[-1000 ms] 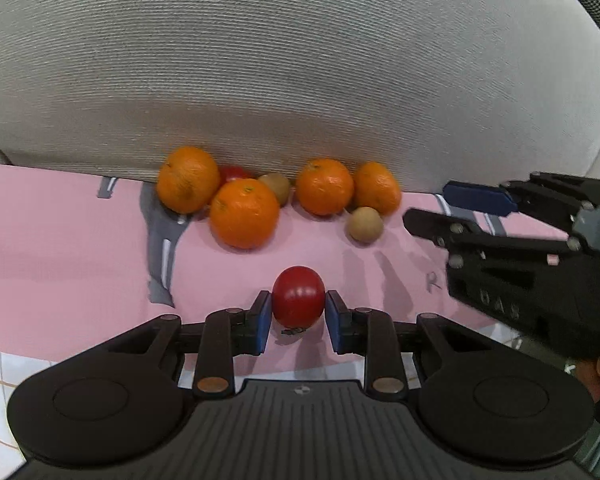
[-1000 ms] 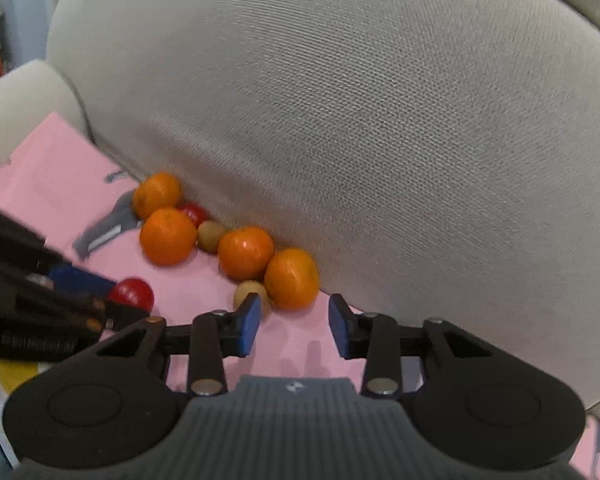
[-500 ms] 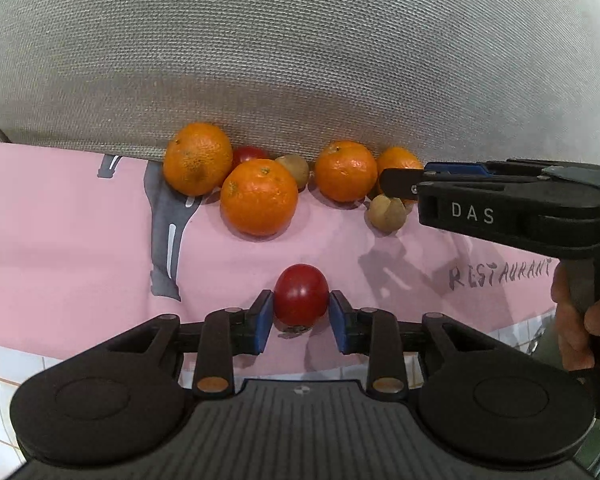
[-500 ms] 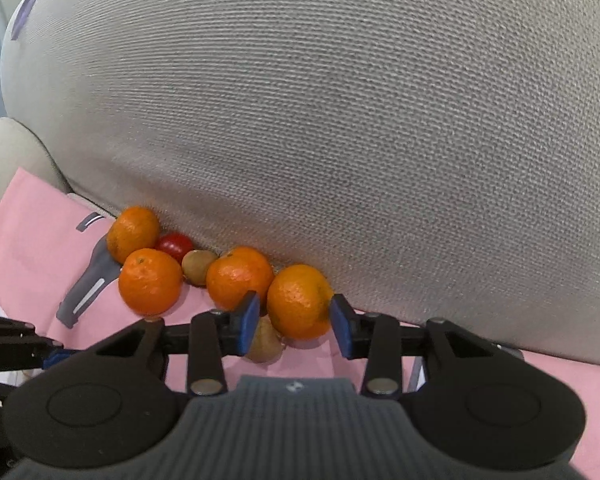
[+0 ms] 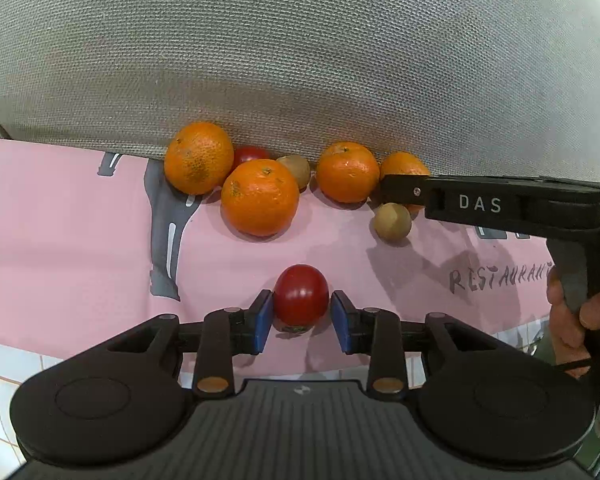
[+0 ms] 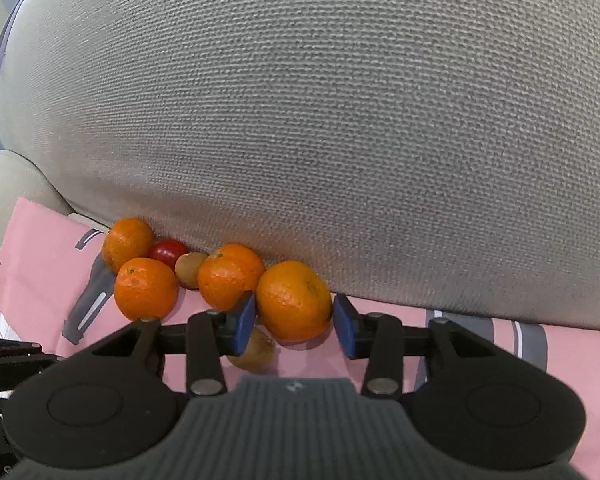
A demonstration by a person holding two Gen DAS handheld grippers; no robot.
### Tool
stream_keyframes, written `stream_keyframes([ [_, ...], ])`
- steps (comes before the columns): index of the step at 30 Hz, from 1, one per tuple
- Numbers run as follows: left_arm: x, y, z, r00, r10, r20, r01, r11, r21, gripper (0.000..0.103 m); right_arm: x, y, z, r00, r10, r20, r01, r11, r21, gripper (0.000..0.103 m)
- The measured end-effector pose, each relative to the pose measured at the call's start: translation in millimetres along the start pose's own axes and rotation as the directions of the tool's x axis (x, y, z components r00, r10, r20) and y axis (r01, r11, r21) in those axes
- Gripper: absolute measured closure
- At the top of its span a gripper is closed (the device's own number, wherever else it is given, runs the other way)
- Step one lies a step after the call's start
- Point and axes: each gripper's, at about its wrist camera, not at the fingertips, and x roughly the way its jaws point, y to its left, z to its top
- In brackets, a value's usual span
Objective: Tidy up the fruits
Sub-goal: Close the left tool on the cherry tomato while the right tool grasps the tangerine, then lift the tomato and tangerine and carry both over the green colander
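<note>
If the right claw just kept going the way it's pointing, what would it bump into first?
The orange already sitting between the right claw's blue pads: it would push that fruit against the grey cushion right behind it. Depth is hard to judge, but nothing else seems to lie in between.

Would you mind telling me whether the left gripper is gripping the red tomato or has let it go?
Let go. The left gripper has just been opening; small gaps show between both blue pads and the red tomato, which rests on the pink cloth.

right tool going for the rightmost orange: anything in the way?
Nothing visible between them: the rightmost orange already sits between the right tool's pads. A small brown fruit lies just beneath the left pad, and the sofa cushion is right behind the orange.
</note>
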Motion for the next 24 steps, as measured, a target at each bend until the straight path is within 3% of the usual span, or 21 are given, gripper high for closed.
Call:
stream_keyframes([
  [3,-2,-1,-2,1.000,-0.007,0.010,0.007,1.000,0.002,0.071,-9,0,-2,1.000,0.000,0.009,0.000,1.000,-0.008,0.064],
  [10,-14,-3,-6,0.999,-0.013,0.037,0.013,1.000,-0.020,0.071,-44,0,-9,0.999,0.016,0.043,-0.016,1.000,-0.011,0.064],
  [24,-87,-38,-23,0.991,-0.015,0.133,0.011,0.999,0.036,0.071,-146,19,-44,0.987,0.072,0.144,-0.069,0.997,-0.030,0.064],
])
